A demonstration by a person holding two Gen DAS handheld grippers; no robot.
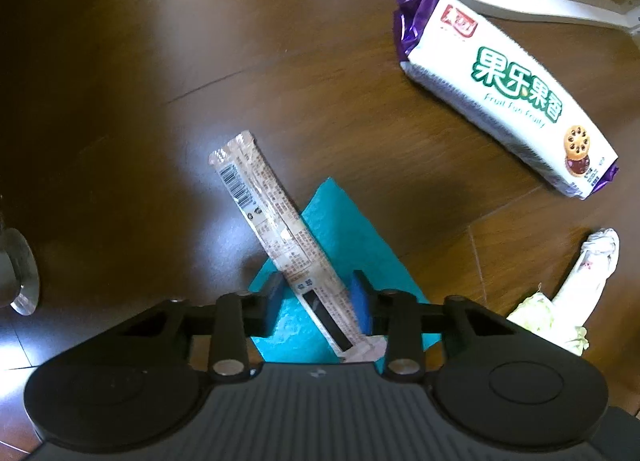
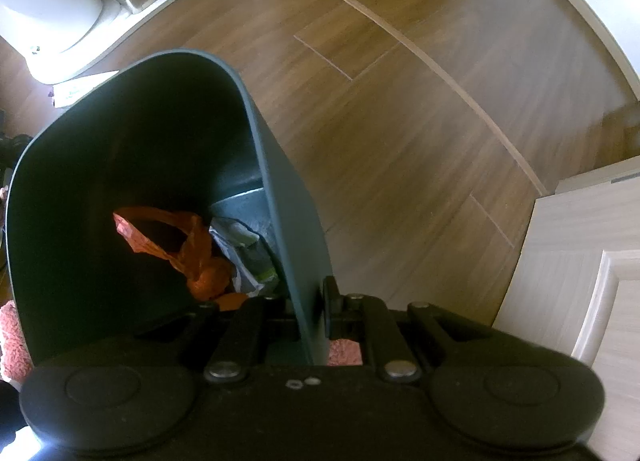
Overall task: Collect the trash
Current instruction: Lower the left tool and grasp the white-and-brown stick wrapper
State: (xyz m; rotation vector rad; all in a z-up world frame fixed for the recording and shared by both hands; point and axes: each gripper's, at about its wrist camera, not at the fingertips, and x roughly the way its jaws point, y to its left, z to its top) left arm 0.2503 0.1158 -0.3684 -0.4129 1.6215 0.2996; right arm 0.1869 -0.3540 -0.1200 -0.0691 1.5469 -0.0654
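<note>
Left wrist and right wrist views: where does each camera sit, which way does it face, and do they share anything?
Left wrist: on the left gripper, facing down at the floor; its fingers straddle a long wrapper lying on a teal sheet, with a biscuit pack nearby.
Right wrist: on the right gripper, facing down; its fingers clamp the wall of a dark bin holding orange trash.
Shared: the same wooden floor, possibly the white object at the edge; no hand shows.
</note>
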